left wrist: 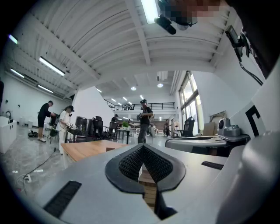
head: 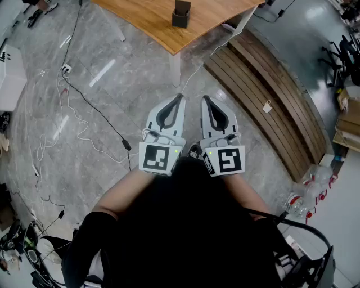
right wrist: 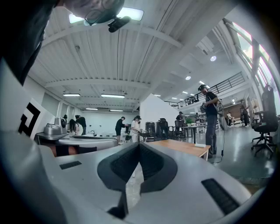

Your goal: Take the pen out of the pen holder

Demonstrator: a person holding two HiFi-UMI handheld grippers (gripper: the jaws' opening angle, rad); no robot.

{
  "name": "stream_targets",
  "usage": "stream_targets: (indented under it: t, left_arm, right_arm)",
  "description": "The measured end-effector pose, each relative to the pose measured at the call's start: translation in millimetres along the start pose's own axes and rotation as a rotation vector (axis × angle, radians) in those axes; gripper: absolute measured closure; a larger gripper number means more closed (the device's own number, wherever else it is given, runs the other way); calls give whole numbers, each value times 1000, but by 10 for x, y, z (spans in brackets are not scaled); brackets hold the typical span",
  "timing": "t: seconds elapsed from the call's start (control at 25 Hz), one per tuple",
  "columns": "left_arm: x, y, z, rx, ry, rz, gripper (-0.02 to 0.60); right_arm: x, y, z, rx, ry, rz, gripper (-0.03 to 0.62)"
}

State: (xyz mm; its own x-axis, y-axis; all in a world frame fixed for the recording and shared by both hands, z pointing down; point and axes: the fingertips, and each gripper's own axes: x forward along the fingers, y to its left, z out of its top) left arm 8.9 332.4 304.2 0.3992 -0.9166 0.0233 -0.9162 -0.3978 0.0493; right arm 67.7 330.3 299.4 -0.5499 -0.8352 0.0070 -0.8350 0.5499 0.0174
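- A tangle of cables [head: 84, 126] lies on the grey floor at the far left.
- The left gripper [head: 179, 99] is held level close to the body, its jaws pressed together at the tips with nothing between them.
- The pen holder [head: 181, 14], a dark block, stands on the wooden table [head: 152, 19] ahead, well apart from both grippers; whether a pen sits in it is too small to tell.
- The right gripper [head: 206, 100] sits just beside the left, its jaws likewise closed and empty.
- A slatted wooden bench [head: 270, 107] runs along the right.
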Motion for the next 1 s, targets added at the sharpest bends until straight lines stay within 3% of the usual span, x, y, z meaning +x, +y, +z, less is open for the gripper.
stream_targets:
  t: [1.0]
  left_arm:
    - [243, -171, -37, 18, 17, 35, 575]
  right_arm:
    - [19, -306, -17, 3, 13, 41, 582]
